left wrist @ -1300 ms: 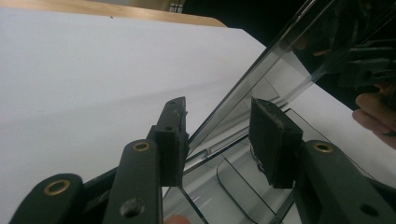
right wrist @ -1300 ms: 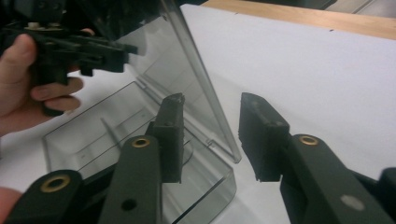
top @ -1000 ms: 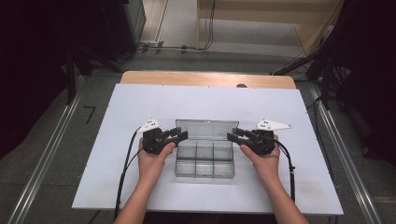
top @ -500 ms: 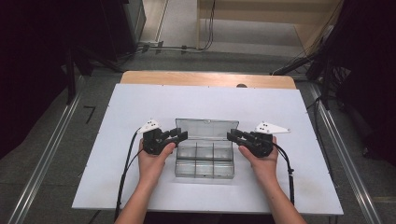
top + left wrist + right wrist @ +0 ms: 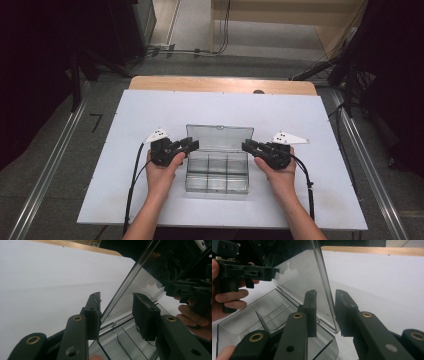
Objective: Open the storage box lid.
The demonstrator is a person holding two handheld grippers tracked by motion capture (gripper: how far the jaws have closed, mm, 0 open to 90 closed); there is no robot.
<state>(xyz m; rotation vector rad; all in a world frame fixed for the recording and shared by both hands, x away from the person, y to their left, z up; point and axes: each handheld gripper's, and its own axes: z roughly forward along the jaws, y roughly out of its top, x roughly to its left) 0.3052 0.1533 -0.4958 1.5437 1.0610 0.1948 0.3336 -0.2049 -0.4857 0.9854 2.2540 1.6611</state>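
Clear plastic compartment box sits near the front-middle of the white table, lid open and standing up at the back edge. Base is split into small compartments; contents hard to read through the glare, look empty.

Left gripper is at the lid's left edge. In the left gripper view its jaws are parted, one on each side of the lid edge, gap visible on both sides, so not clamped.

Right gripper is mirrored at the lid's right edge. In the right gripper view the jaws are apart and straddle the lid edge; the pads may just touch it, can't confirm contact.

Each gripper is held in one hand, cables trailing back off the table's front edge.
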